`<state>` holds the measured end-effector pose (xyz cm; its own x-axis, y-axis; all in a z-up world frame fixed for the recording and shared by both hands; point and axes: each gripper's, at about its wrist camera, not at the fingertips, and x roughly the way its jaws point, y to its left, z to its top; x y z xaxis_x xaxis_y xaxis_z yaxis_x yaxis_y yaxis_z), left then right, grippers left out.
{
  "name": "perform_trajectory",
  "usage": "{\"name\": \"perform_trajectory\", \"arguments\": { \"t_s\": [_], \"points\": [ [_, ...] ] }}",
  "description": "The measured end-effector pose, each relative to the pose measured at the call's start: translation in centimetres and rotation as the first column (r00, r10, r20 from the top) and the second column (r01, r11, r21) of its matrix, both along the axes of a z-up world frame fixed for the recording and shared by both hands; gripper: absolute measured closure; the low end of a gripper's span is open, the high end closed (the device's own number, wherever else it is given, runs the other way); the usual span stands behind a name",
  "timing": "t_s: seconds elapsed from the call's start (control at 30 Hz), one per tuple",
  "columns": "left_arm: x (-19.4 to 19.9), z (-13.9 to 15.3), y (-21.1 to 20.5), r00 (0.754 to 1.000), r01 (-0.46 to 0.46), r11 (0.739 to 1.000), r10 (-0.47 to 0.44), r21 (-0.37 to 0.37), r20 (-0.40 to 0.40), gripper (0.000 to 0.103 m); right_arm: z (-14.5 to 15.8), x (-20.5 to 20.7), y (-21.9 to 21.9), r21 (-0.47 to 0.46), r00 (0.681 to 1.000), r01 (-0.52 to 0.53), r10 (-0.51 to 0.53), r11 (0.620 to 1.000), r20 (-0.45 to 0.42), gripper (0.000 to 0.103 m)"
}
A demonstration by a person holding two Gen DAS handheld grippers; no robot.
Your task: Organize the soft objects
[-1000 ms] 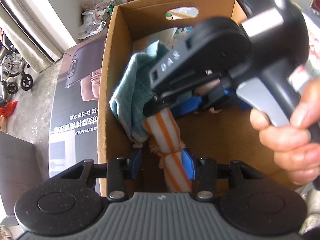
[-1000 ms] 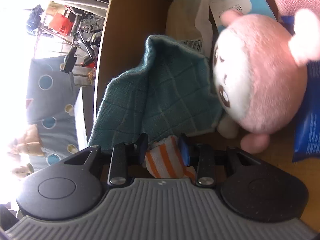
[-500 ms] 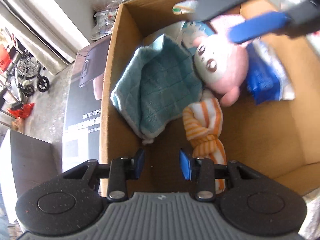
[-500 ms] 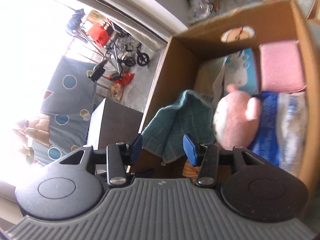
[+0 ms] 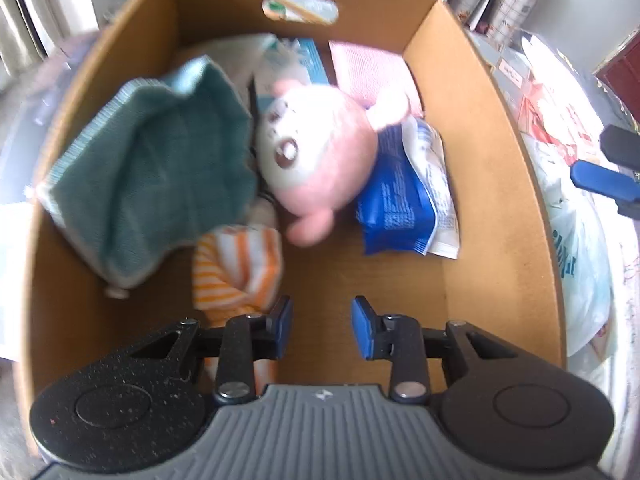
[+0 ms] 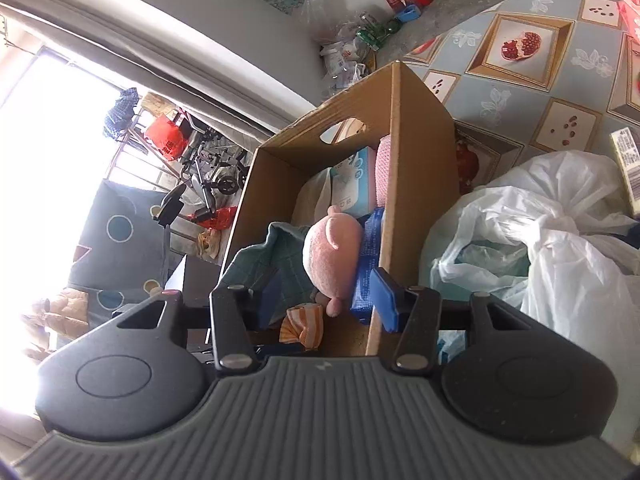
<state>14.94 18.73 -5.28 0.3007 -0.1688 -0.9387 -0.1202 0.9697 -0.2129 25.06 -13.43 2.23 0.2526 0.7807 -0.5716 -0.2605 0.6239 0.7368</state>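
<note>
- Cloth, the orange-striped one (image 5: 236, 268), now lies loose on the floor of the box (image 5: 492, 184), beside the teal towel (image 5: 152, 172) and just under the pink plush (image 5: 320, 152); a second ago both tools had it pinched between their pads
- Left tool (image 5: 321, 330) hangs over the box pointing steeply down, its jaws closing on nothing; the cloth sits just to the left of its left pad, outside the gap
- Right tool (image 6: 328, 300) has let go and pulled back up and out of the box; its jaws are opening and nothing is between them, the box's contents showing only beyond the gap
- From the left view, the right tool shows only as a blue finger (image 5: 600, 180) outside the box's right wall
- Blue pack (image 5: 404, 200) and pink pad (image 5: 372, 68) lie further back in the box, as before
- Judgement: this cloth's placement looks finished, and the right tool faces the white bag (image 6: 560, 240) on the desk, likely the source of the next soft item
</note>
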Motion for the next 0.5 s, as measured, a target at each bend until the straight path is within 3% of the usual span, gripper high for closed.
{"name": "perform_trajectory", "arguments": {
  "t_s": [0.17, 0.3, 0.4, 0.5],
  "points": [
    [1.0, -2.7, 0.2, 0.993, -0.022, 0.996, 0.032, 0.092, -0.111, 0.075, -0.8, -0.3, -0.1, 0.006, 1.0, -0.002, 0.002, 1.0, -0.007, 0.054],
    [0.8, -3.1, 2.4, 0.985, -0.092, 0.98, 0.115, 0.176, -0.129, 0.075, -1.0, -0.5, -0.8, -0.01, 1.0, -0.009, 0.009, 1.0, 0.0, 0.054],
    [0.3, -2.9, 4.3, 0.979, -0.153, 0.98, 0.167, 0.126, -0.115, 0.076, -1.3, -0.6, -1.4, -0.032, 1.0, -0.009, 0.009, 0.999, 0.007, 0.054],
    [-0.2, -2.3, 4.7, 0.98, -0.174, 0.981, 0.181, 0.09, -0.086, 0.07, -1.4, -0.6, -2.2, -0.032, 1.0, -0.006, 0.006, 0.999, 0.001, 0.053]
  ]
}}
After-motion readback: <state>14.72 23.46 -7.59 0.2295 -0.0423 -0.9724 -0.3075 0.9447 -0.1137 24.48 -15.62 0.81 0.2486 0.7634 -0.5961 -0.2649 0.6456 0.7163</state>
